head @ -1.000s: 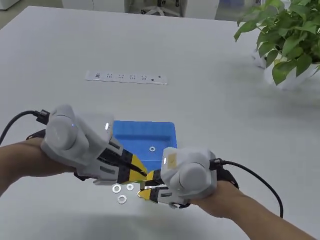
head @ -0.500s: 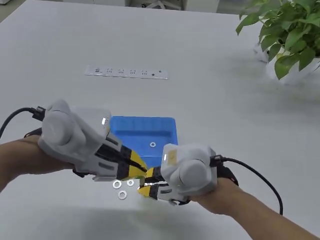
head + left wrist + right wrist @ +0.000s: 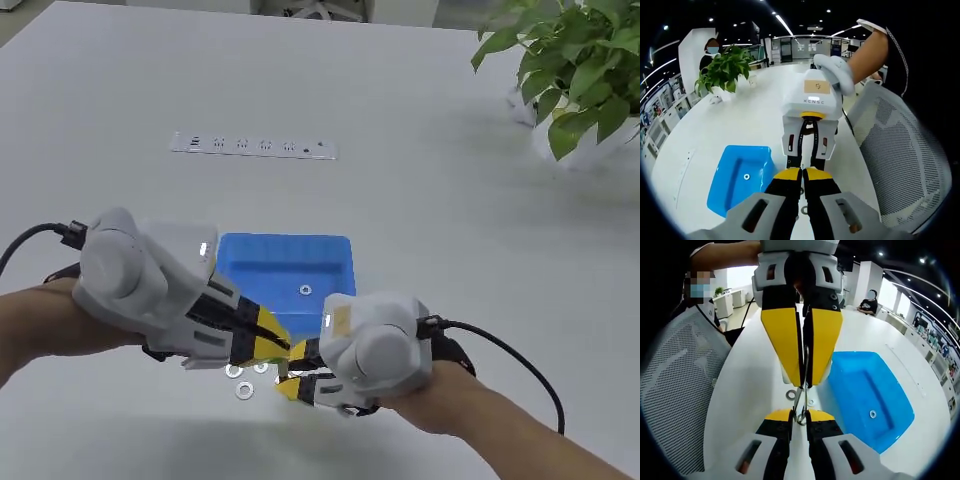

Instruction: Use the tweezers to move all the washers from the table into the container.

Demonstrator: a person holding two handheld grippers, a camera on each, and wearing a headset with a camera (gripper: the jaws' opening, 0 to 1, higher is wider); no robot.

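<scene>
My left gripper [image 3: 275, 345] [image 3: 802, 176] and right gripper [image 3: 292, 383] [image 3: 801, 419] meet tip to tip just in front of the blue container [image 3: 270, 255] [image 3: 890, 390]. Thin metal tweezers [image 3: 801, 395] run between them. The left gripper's yellow jaws are shut on one end, and the other end sits between the right gripper's nearly closed jaws. Three washers [image 3: 244, 391] [image 3: 791, 394] lie on the white table right below the jaws. One washer [image 3: 305, 291] [image 3: 873, 414] lies inside the container.
A white power strip [image 3: 255, 147] lies farther back on the table. A potted plant [image 3: 575, 60] stands at the far right. A mesh chair [image 3: 905, 165] stands behind the table's near edge. Open tabletop surrounds the container.
The two grippers stay together over the washers. The left gripper has sunk slightly toward the table; the earliest frame differs mainly by head movement.
</scene>
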